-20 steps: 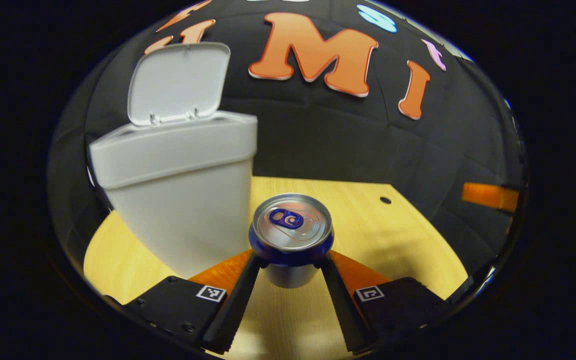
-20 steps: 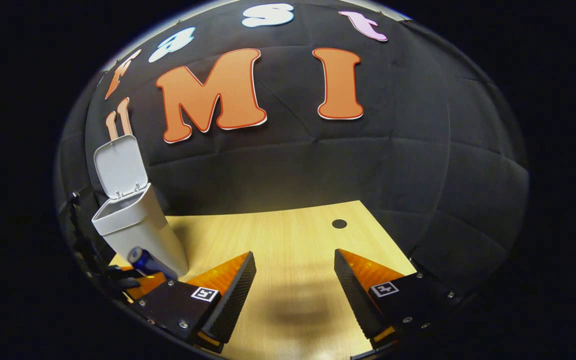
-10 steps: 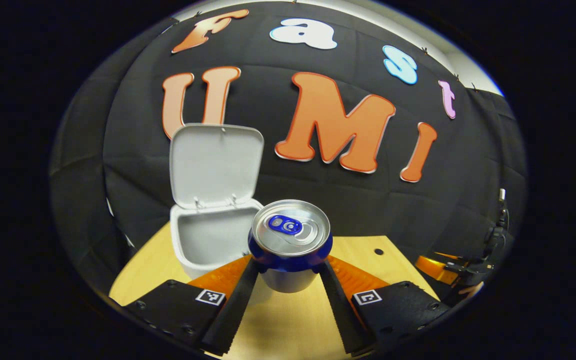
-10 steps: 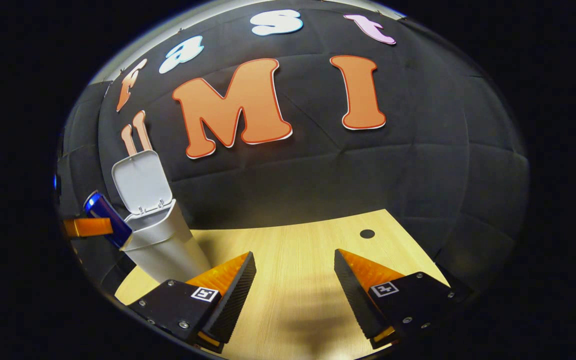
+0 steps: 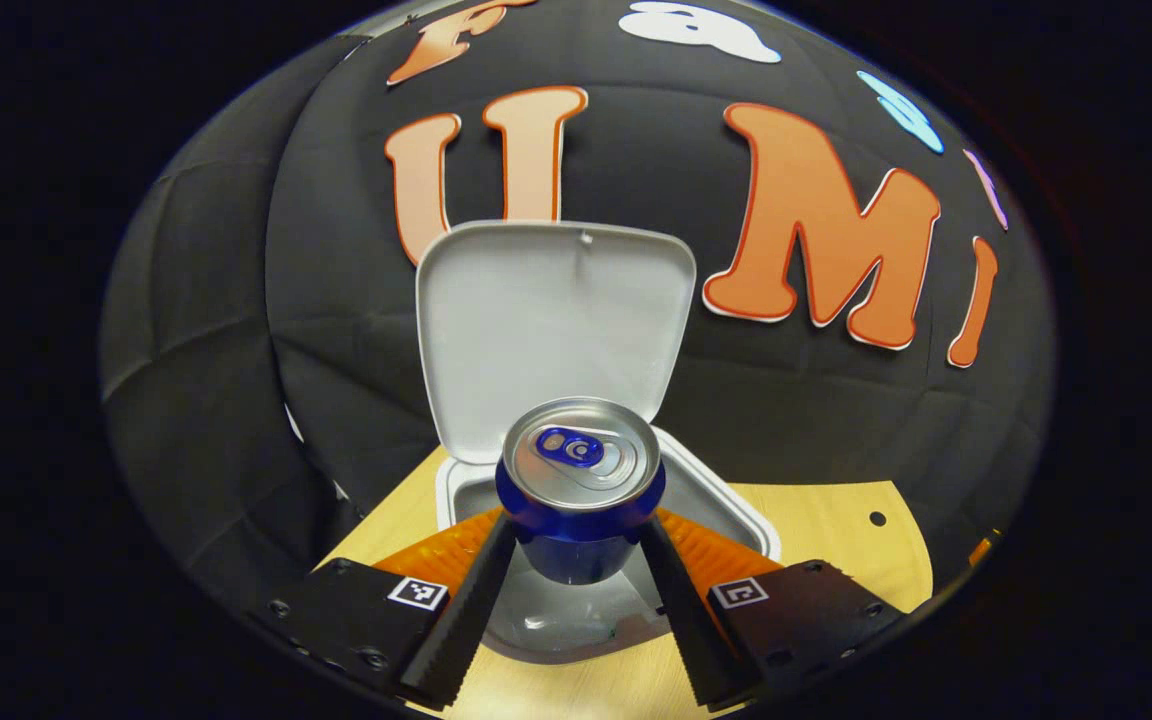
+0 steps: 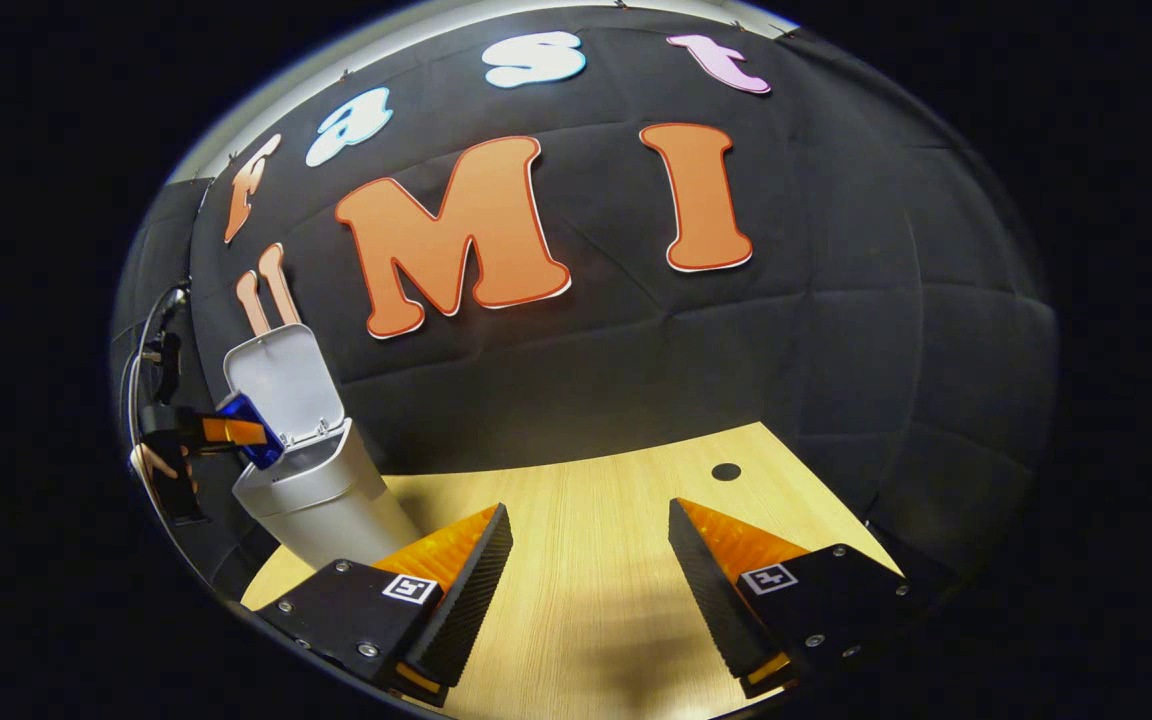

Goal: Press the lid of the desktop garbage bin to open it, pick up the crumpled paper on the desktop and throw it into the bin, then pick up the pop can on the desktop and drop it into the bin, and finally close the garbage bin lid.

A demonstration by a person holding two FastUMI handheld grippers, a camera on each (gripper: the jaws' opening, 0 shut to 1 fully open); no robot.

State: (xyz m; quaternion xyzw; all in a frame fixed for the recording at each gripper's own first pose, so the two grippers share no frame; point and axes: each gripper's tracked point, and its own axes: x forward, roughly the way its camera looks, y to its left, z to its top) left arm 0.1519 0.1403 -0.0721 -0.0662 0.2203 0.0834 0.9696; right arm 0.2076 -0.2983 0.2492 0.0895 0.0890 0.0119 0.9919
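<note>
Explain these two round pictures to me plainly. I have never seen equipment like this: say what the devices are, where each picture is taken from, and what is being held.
No robot is here: a person carries a two-finger hand-held gripper in each hand, and each has a fisheye camera looking along its fingers.

The left gripper view comes from the left hand-held gripper. Both its fingers press on a blue pop can with a silver top, held upright over the mouth of a white plastic desktop garbage bin. The bin's white hinged lid stands open.

The right gripper view comes from the right hand-held gripper, open and holding nothing above the light wooden desktop. At its left edge you see the same bin, can and left hand-held gripper from farther off.
</note>
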